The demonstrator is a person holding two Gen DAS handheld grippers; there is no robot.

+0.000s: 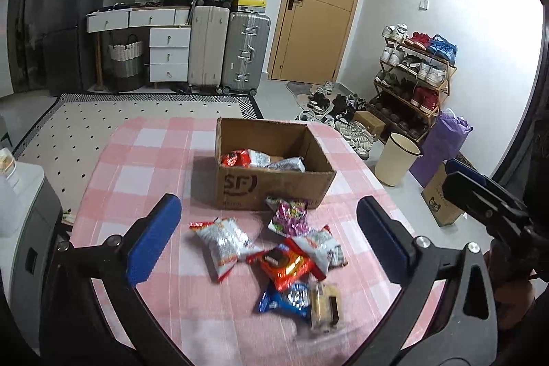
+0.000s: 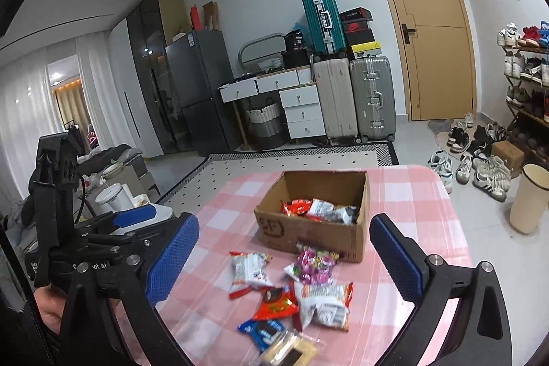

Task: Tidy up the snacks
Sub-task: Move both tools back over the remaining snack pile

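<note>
hovering above the near edge of the counter [image 1: 144, 160], the left gripper [image 1: 269, 240] has its blue pads spread wide with nothing between them, and the right gripper [image 2: 284, 258] stands the same way, jaws apart and empty. just past both, six loose packets lie in a heap on the pink checked cloth: a silver-and-red packet [image 1: 221, 244] a little apart on the left, a purple candy packet [image 1: 289, 215] touching the front wall of the cardboard box [image 1: 274, 191], an orange packet [image 1: 286, 266] overlapping a white packet [image 1: 320, 246], and nearest the grippers a blue cookie packet [image 1: 281, 297] beside a tan wafer packet [image 1: 326, 306]. the box sits mid-counter, open-topped, with a few packets already inside, so the sorting looks partly done.

the main risk, as i judge it, is the overlap: closing on the orange packet could drag the white one along or pinch both. the foil wrappers look slick and puffy, so a shallow grip might let one squirt out toward the counter's edge. both grippers working the same small heap could also knock into each other, and a careless reach for the purple packet might shove the light box.
</note>
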